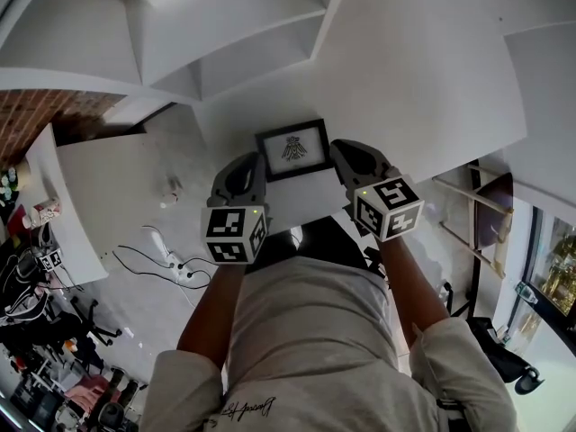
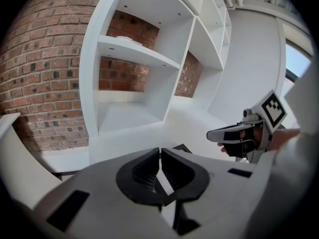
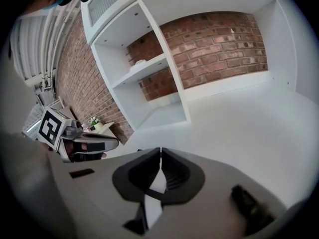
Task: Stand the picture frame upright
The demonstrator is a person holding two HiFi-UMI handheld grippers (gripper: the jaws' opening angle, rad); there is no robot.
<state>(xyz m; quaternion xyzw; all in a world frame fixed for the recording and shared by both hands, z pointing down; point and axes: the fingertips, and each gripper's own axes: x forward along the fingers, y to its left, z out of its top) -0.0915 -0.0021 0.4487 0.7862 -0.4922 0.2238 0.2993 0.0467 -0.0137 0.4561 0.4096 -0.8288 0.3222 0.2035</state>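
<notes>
The person's pale grey shirt [image 1: 306,340] is closest, with bare forearms reaching forward to two grey hand-held tools. The left gripper [image 1: 255,162] and the right gripper [image 1: 340,151] each have their jaws pressed together on nothing. Between their tips and slightly ahead, the black rectangular picture frame with a white mat [image 1: 292,149] seems to lie flat on the white shelf surface [image 1: 423,79]. Its long axis runs from one gripper to the other. Each tip sits just beside a lower corner, neither clearly nearer.
</notes>
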